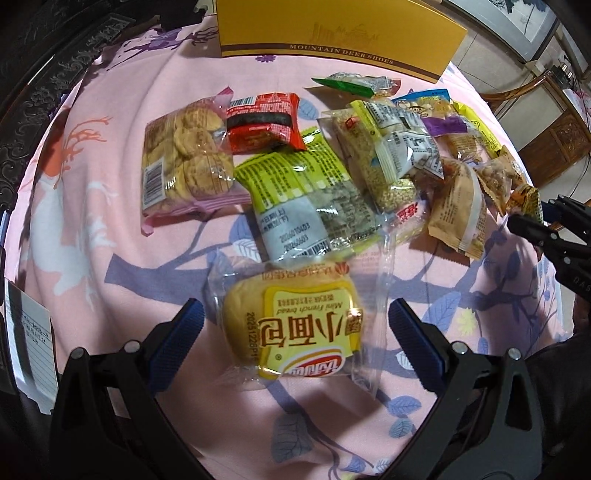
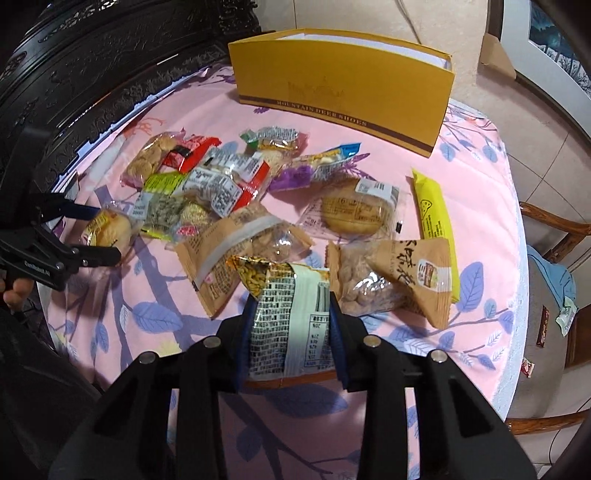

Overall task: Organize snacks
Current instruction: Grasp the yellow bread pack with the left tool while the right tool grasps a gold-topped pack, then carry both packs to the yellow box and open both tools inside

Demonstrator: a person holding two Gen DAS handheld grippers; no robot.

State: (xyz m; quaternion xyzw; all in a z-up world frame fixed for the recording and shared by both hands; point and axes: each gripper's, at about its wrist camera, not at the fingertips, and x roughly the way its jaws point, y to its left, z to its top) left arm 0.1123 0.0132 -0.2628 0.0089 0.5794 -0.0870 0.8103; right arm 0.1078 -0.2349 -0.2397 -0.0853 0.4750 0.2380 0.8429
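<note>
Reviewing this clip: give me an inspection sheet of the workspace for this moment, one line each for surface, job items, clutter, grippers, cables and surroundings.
Surface: round table under a pink floral tablecloth.
Job's things: loose snack packets in a spread pile; mini bread packet nearest the left gripper; yellow stick packet lies apart at the right; open yellow shoe box stands at the far edge.
Clutter: nothing seen on the table beyond the snacks; small wrappers on the chair seat.
Grippers: left gripper open, astride the bread packet, pads not touching; right gripper shut on a peanut snack packet.
Cables: one runs up the far wall.
Surroundings: dark carved furniture, wooden chair, tiled floor.
</note>
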